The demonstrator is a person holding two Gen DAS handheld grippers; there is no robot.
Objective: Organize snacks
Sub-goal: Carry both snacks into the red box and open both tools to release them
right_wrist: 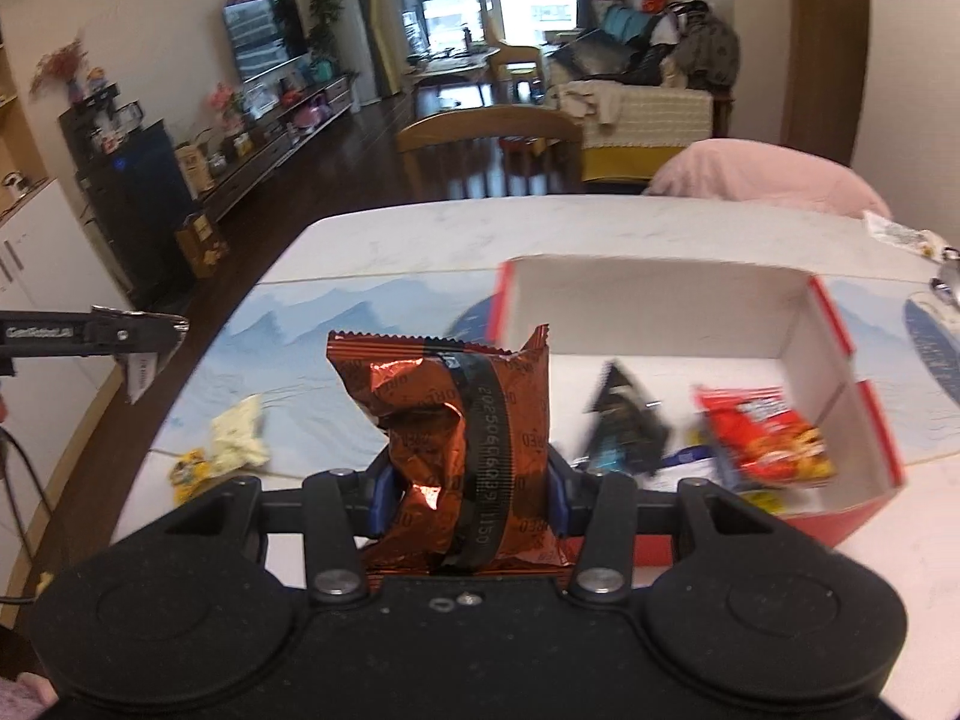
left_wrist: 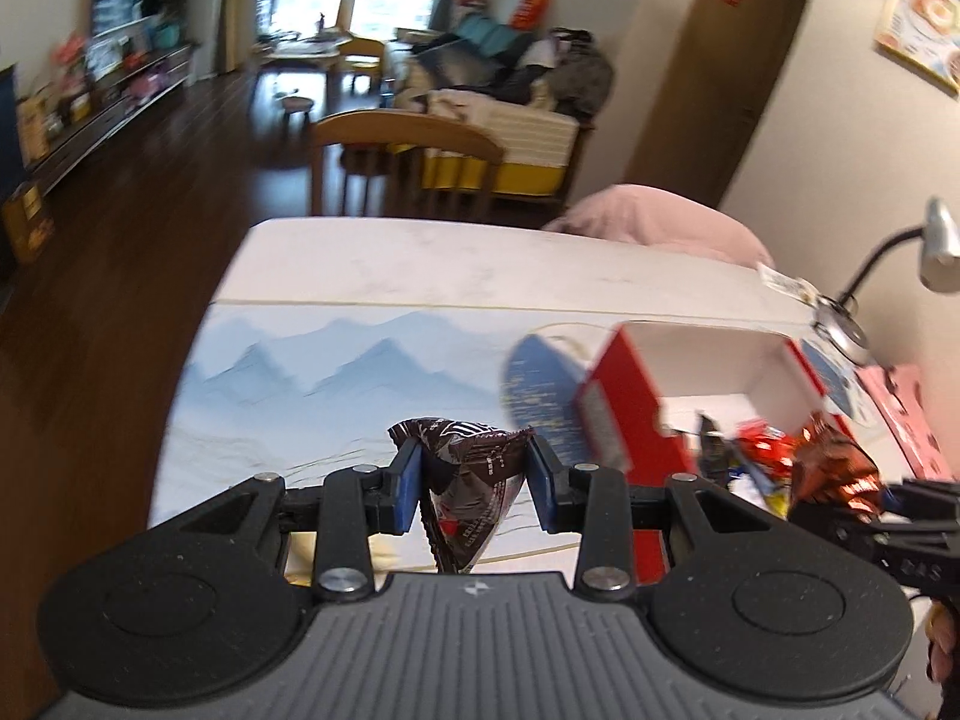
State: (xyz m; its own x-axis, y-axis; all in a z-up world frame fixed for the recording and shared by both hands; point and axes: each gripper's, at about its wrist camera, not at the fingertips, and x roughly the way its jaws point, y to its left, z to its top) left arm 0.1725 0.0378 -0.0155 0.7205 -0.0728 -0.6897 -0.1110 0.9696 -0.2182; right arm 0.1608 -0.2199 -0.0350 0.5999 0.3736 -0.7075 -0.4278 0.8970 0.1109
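My left gripper [left_wrist: 474,486] is shut on a dark brown snack packet [left_wrist: 465,492] and holds it above the table mat, left of the red box [left_wrist: 624,420]. My right gripper [right_wrist: 471,501] is shut on a copper-orange Oreo packet [right_wrist: 462,438], held in front of the red and white box [right_wrist: 840,324]. The box holds a red snack bag [right_wrist: 762,438] and a black packet [right_wrist: 624,420]. The Oreo packet also shows at the right of the left wrist view [left_wrist: 831,468]. The left gripper's tip shows at the left of the right wrist view [right_wrist: 144,324].
A pale yellow packet [right_wrist: 240,432] and a small yellow wrapper [right_wrist: 189,471] lie on the blue mountain mat [right_wrist: 312,324]. A desk lamp [left_wrist: 936,240] stands at the table's right edge. A wooden chair [right_wrist: 486,138] and a pink cushion [right_wrist: 762,180] sit behind the table.
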